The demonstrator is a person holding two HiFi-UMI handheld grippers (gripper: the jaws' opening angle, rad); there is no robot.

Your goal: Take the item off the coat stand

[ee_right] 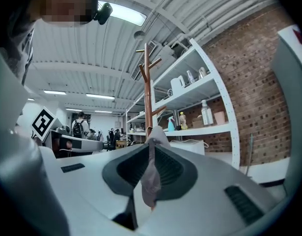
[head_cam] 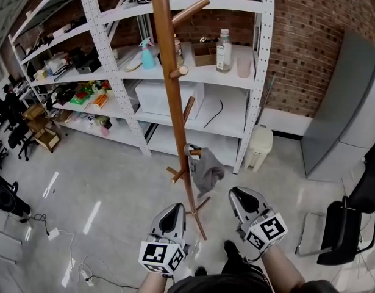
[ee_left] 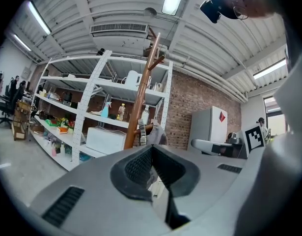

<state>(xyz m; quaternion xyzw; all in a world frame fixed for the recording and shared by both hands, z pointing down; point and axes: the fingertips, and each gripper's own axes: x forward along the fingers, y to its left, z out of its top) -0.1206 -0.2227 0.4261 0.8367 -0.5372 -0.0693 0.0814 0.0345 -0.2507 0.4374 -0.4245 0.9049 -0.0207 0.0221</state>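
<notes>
Pinching cloth (head_cam: 207, 171) edge, right gripper (head_cam: 235, 192) beside coat stand (head_cam: 169, 90).

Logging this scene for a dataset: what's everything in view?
coat stand: one, brown wood, centre
cloth item: one, grey, hanging on low peg
shelving unit: one, white, against brick wall
spray bottle: one, teal, on the shelving
clear bottle: one, colourless, same shelving
cup: one, pink, beside the clear bottle
box: one, white, lower shelving
bin: one, white, floor beside shelving
cabinet: one, grey, right
chair: one, black, lower right
left gripper: one, grey, left of stand foot, shut
right gripper: one, grey, right of stand foot, shut, empty
</notes>
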